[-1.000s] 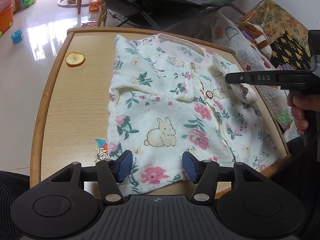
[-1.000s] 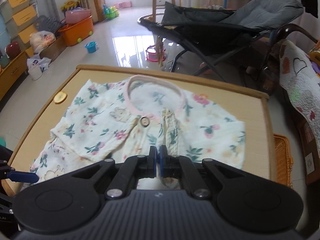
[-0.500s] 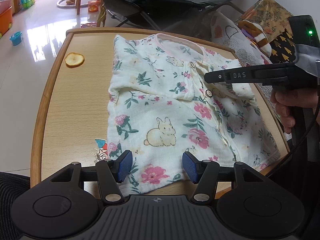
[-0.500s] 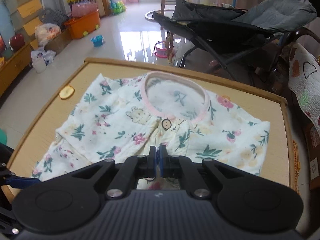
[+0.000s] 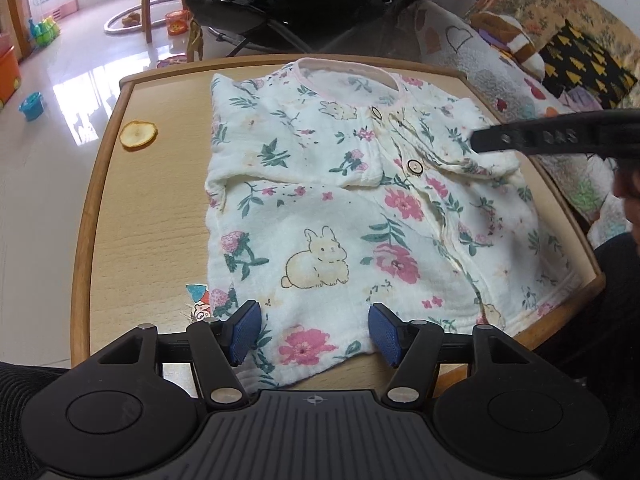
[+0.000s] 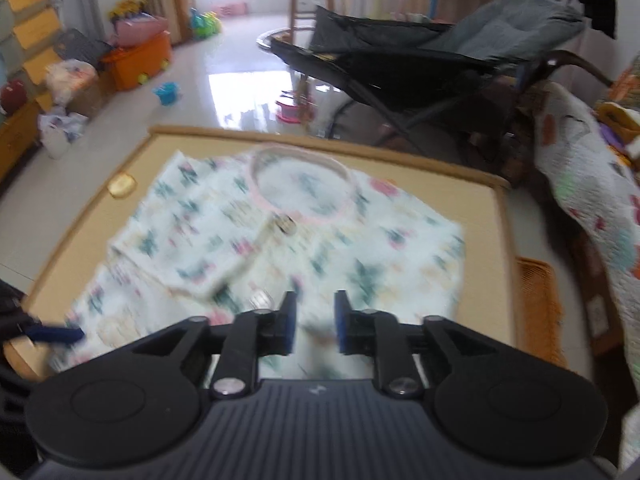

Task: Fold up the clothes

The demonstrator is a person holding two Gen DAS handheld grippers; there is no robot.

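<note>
**Right sleeve released; both claws now free of the garment**

The shirt (image 5: pixel 360 208) lies face up on the tabletop (image 5: pixel 120 240), collar toward the far edge, hem overhanging the near edge slightly. Both sleeves are folded across the chest: the left sleeve (image 5: pixel 296 160) lies flat from the left side, and the right sleeve (image 5: pixel 472 156) lies over the button placket.

Change observed: the right claw (image 6: pixel 315 326), pinched together on the sleeve cloth a second ago, has just been opening. Its jaws now stand a little apart with nothing between them; the shirt lies below, not gripped. The right-wrist view is blurred, consistent with the claw pulling away from the cloth. From the left-wrist view the right claw sits above the shirt's right shoulder, near the tabletop's right edge.

The left claw (image 5: pixel 314 334) has widened slightly and is apart, poised over the hem at the near edge, straddling cloth without clamping it.

Assessment: the sleeve folds appear complete. The probable next step is gripping the hem and carrying it toward the collar. A dried fruit slice (image 5: pixel 139 134) near the left edge is well clear.
</note>
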